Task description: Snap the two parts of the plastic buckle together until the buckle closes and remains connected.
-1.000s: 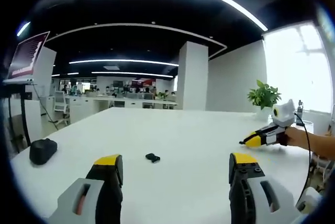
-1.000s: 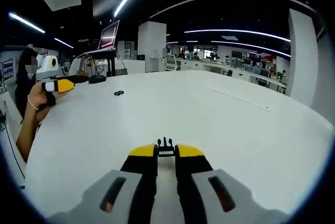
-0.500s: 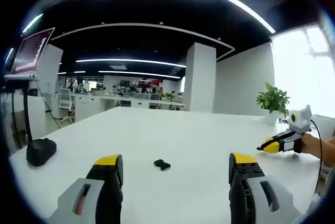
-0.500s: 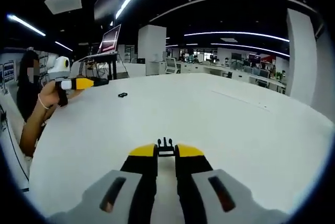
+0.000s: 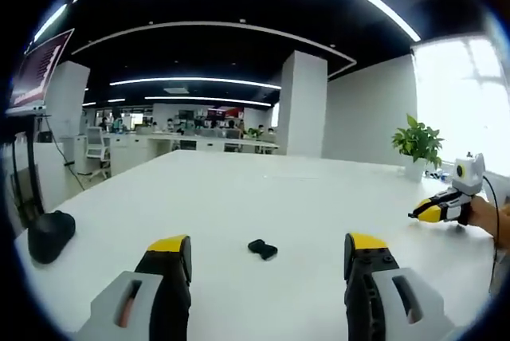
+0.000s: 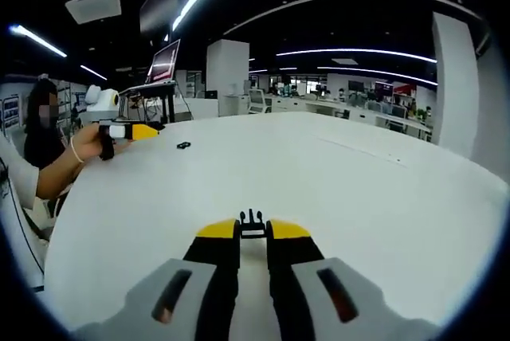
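Jaws of the left gripper (image 5: 267,255) stand wide apart over the broad white tabletop (image 5: 263,197), yellow tips bracketing nothing, while those of the right gripper (image 6: 253,231) are pressed narrow on a small black pronged plastic buckle part (image 6: 253,224) whose 3 prongs poke out past the tips. Around them lie few things: a rounded black object (image 5: 48,236) sits near the table's left edge in the left gripper view, a green potted plant (image 5: 418,143) stands by the bright window, and a laptop on a black stand (image 6: 163,66) rises beyond the table's far edge. Nothing lies between the left jaws and the other small black plastic buckle half (image 5: 262,249), which rests flat on the table just ahead of them — the 2 buckle parts are well apart and unjoined. Compared with 0.5 s ago, this half sits lower and closer between the left jaws, so the camera has neared it; the right gripper's hold is unchanged.
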The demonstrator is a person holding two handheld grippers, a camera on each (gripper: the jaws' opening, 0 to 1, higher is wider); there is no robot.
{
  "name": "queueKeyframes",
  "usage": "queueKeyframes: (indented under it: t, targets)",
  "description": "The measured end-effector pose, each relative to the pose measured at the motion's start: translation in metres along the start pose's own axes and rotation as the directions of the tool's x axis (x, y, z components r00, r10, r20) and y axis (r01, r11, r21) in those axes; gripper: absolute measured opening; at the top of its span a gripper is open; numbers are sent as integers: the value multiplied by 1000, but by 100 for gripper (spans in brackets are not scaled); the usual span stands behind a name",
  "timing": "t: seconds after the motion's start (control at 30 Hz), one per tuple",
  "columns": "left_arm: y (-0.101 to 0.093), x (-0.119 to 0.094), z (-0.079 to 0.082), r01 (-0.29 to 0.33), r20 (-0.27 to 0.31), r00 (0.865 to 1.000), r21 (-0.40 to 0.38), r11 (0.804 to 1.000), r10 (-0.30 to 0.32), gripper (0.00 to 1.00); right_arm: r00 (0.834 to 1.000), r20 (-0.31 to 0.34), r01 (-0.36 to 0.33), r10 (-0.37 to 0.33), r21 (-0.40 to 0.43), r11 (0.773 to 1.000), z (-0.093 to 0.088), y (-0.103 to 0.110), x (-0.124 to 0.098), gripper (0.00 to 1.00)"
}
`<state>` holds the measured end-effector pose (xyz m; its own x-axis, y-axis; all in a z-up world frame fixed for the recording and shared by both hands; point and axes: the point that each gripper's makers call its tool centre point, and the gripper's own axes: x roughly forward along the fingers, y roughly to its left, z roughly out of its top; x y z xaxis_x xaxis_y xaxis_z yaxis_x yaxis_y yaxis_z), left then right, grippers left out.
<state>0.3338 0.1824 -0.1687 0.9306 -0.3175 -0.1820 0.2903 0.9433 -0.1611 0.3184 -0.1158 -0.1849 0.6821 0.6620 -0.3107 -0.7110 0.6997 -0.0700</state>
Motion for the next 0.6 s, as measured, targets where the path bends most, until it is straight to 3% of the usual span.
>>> queueKeyframes:
  t: [0.1,0.2,0.23,0.37,0.5,0.6]
  targets:
    - [1,7,1,0,-13,1000,-2,1000,0,79,1000,-7,-11,11,11,1000,-2,1,2,12]
    - [1,15,-4,4,-54,999,7,1000,-4,79,1000,-6,-11,11,6,1000,-1,1,3,12]
    - [2,20,-10,1,-94,996,8,1000,0,78,1000,-6,-11,11,4,1000,0,1,3,12]
    - [7,30,-8,-41,-107,993,10,999,42,77,1000,-7,-12,12,-1,1000,1,2,3,12]
    - [5,33,-9,-51,-122,991,18,999,53,77,1000,-7,-13,13,0,1000,2,2,3,12]
    - [2,36,-9,-37,-128,991,28,999,41,71,1000,-3,-14,14,5,1000,3,2,2,12]
